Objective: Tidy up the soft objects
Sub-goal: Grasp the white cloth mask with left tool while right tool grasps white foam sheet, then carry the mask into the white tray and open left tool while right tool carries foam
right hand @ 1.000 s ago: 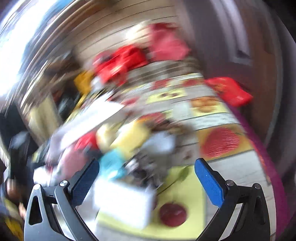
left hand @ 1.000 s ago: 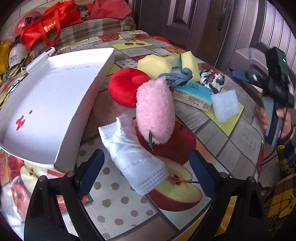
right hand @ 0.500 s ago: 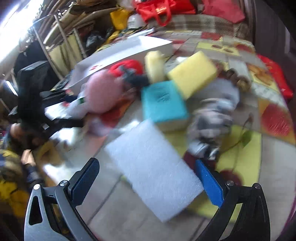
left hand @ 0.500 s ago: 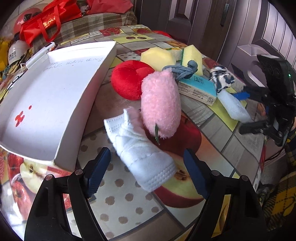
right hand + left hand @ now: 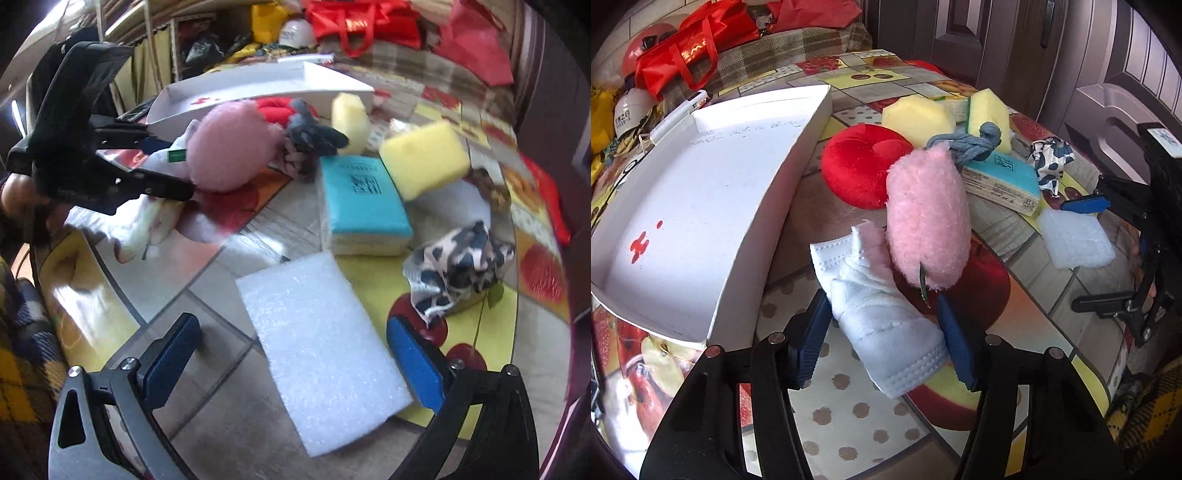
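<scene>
Both claws sit low over the fruit-patterned tablecloth (image 5: 849,398). On the left, the left gripper (image 5: 882,336) has its blue-padded fingers (image 5: 812,336) drawn in against the two sides of a rolled white knitted sock (image 5: 882,325), clasping it near its cuff end; the sock lies on the cloth just beside the wall of a shallow white cardboard tray (image 5: 701,206) that is marked with small red spots. A fuzzy pink oblong plush (image 5: 927,218) rests with its lower end on the sock and its upper end against a round red plush cushion (image 5: 860,170). A knotted grey-blue rope toy (image 5: 971,144) lies at the top of the pink plush, touching a flat box with a turquoise top (image 5: 1001,177). Two pale yellow sponges (image 5: 916,118) stand behind these.

On the right, the right gripper (image 5: 291,354) is spread wide, holding nothing, with a flat white foam sheet (image 5: 321,350) lying on the cloth between its blue pads (image 5: 413,365); neither pad clearly touches it. Near the right pad lies a crumpled black-and-white spotted cloth (image 5: 458,266), beside the turquoise-topped box. A red carrier bag (image 5: 690,48) sits on a checked surface beyond the table.
</scene>
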